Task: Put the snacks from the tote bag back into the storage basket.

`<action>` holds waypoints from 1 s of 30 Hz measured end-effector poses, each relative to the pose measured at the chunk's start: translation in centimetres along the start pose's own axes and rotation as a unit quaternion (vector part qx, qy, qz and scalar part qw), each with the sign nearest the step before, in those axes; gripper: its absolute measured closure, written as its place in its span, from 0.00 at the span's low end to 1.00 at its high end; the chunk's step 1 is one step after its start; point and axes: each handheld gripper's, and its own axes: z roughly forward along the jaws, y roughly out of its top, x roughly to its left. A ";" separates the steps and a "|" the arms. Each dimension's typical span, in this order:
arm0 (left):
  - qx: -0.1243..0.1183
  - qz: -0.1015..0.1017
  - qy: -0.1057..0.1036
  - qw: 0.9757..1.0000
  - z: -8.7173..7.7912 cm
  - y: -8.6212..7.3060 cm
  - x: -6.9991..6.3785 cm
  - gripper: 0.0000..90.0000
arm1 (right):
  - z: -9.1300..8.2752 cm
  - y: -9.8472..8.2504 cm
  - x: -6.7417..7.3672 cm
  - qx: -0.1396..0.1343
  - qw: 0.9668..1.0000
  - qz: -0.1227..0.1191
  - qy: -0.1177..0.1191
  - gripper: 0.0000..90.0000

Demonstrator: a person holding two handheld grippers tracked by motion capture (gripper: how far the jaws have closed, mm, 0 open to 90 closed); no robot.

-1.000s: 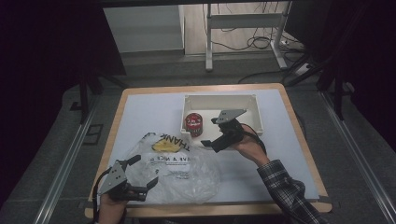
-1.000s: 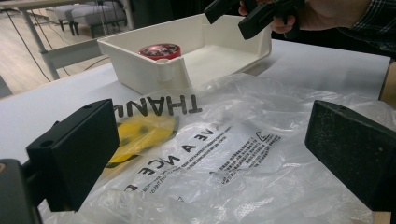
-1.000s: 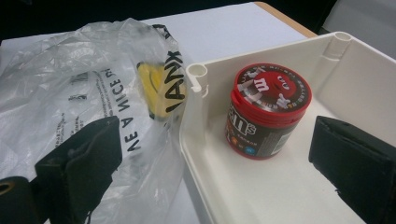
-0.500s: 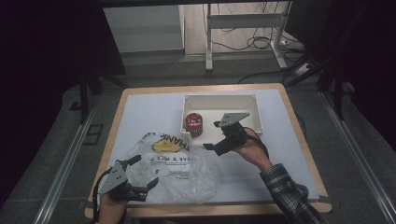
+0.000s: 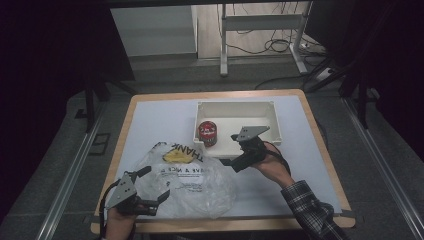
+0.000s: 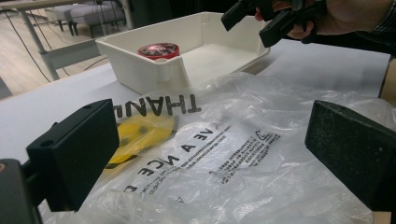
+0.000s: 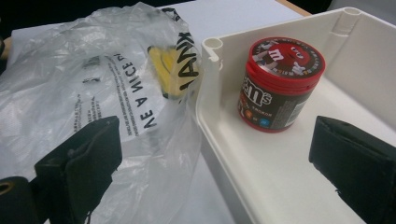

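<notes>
1. Left gripper [image 5: 150,192], jaws apart, rests at the plastic bag [image 5: 190,180] near the desk's front-left corner.
2. Right gripper [image 5: 235,150], jaws apart, faces the red can [image 5: 207,133] in the tray's [image 5: 260,107] left end; likely next: close on it.

The high view is lit pretty unevenly: the table [image 5: 165,125] is picked out by soft light from above, while the surroundings are swallowed by near-black, and some grain can be seen in those dark areas. Hardly any hard shadows are thrown on the tabletop. In both gripper views the plastic bag [image 6: 233,154] is dotted with small glare spots along its creases, and the black jaws up close are rendered a bit soft. The white tray [image 7: 280,177] is kept bright without being blown out.
</notes>
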 end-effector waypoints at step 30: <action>-0.001 0.002 -0.002 1.000 0.1 0.1 0.0 0.03 | -2.7 -2.4 0.5 -0.026 0.999 0.017 -0.019 0.03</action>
